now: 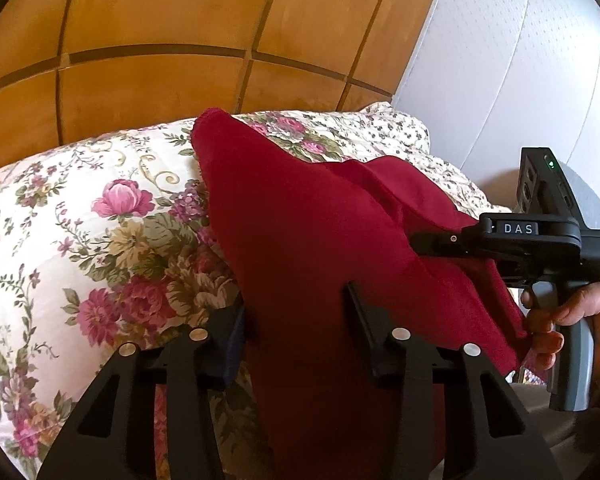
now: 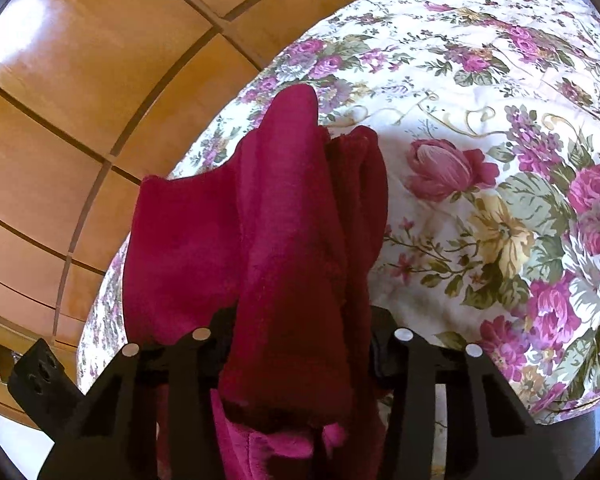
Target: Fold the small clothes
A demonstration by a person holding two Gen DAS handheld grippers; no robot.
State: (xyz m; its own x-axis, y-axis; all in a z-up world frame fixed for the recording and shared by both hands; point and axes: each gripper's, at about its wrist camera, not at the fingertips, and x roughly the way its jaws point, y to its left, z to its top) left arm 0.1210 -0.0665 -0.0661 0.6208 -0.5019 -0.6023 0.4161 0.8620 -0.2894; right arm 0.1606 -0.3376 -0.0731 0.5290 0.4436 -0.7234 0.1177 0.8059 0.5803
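A dark red fleece garment [image 1: 308,208] hangs stretched between both grippers above a floral bedspread [image 1: 100,220]. In the left wrist view my left gripper [image 1: 296,312] has a thick bunch of the red cloth filling the space between its fingers. To the right, my right gripper [image 1: 428,242] pinches the garment's far edge, held by a person's hand [image 1: 572,320]. In the right wrist view the red garment [image 2: 284,200] is bunched in folds between the fingers of the right gripper [image 2: 300,320], and its far end droops onto the bedspread [image 2: 480,160].
Wooden panelling [image 1: 160,20] stands behind the bed, also seen as wooden panelling [image 2: 80,100] to the left. A white padded wall [image 1: 520,60] rises at the right. A pillow with small flowers [image 1: 400,128] lies at the bed's far end.
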